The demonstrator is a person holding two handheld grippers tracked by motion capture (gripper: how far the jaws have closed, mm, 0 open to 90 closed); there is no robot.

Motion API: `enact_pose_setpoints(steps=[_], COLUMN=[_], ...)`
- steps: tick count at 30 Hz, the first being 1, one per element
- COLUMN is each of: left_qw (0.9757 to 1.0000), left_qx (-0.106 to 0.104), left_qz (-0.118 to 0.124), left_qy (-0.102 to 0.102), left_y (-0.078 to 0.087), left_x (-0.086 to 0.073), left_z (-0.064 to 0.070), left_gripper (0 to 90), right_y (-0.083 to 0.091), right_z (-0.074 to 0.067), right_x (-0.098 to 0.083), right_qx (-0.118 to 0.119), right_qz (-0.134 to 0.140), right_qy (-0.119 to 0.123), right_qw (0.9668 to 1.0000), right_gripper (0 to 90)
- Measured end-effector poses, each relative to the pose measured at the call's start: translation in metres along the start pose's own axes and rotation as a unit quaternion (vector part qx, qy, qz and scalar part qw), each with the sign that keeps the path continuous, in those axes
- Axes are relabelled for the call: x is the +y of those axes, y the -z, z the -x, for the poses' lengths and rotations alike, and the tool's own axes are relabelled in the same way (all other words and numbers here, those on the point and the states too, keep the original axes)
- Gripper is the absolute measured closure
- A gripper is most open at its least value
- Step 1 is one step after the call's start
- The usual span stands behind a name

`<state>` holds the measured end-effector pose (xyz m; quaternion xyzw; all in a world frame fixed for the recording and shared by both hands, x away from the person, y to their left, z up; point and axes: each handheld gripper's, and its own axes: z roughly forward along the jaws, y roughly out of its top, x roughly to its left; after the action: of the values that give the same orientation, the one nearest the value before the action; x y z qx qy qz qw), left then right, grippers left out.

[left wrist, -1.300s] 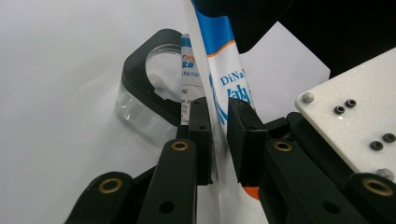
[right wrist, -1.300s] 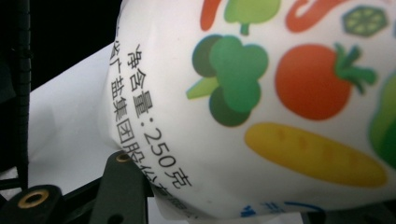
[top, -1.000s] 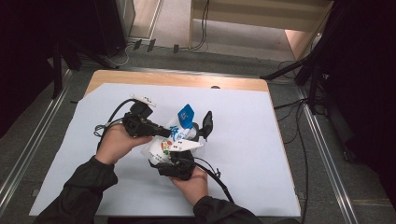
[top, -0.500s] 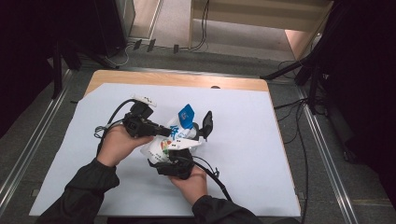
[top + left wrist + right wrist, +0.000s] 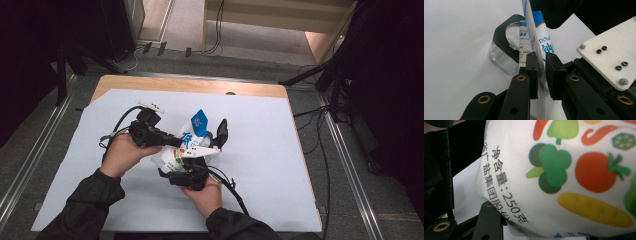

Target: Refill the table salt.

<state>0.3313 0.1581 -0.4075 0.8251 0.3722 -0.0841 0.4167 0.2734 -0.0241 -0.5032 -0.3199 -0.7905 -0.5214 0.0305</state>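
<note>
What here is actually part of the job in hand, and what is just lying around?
In the job:
printed bag
glass jar beside it, probably

Lying about:
floor cables
black stand legs

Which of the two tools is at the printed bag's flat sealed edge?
The left tool: its jaws have just been opening around the thin edge of the white-and-blue plastic bag. The right tool holds its bulging vegetable-printed body.
</note>
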Motion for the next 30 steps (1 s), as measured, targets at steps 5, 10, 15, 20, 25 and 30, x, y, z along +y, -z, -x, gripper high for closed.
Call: enact_pose_setpoints(steps=[5, 10, 15, 20, 25, 30], left_qw=[1.0000, 0.9999, 0.9999, 0.9998, 0.9997, 0.9999], left_qx=[0.005, 0.008, 0.013, 0.015, 0.021, 0.013], left_qz=[-0.006, -0.008, -0.008, -0.007, -0.007, -0.001], left_qy=[-0.002, 0.003, 0.003, 0.007, 0.010, 0.010], left_y=[0.0011, 0.0023, 0.0034, 0.0051, 0.0063, 0.0054], left_x=[-0.0007, -0.0005, 0.0006, 0.0008, 0.0008, 0.0011], left_z=[0.0008, 0.0027, 0.0057, 0.0058, 0.0059, 0.0059], left_gripper=[88.5, 89.7, 90.0, 90.0, 90.0, 89.6], right_y=[-0.0013, -0.0035, -0.0042, -0.0039, -0.0016, 0.0005], right_z=[-0.0005, -0.0013, -0.0039, -0.0056, -0.0081, -0.0065], right_x=[-0.0003, 0.0003, 0.0004, 0.0001, 0.0004, 0.0012], right_qx=[0.001, 0.000, -0.010, -0.018, -0.026, -0.019], right_qz=[-0.006, -0.012, -0.017, -0.020, -0.015, -0.008], right_qy=[0.007, 0.013, 0.021, 0.026, 0.027, 0.010], right_qw=[1.0000, 0.9998, 0.9996, 0.9993, 0.9992, 0.9997], right_gripper=[52.2, 50.7, 48.1, 46.9, 49.9, 53.3])
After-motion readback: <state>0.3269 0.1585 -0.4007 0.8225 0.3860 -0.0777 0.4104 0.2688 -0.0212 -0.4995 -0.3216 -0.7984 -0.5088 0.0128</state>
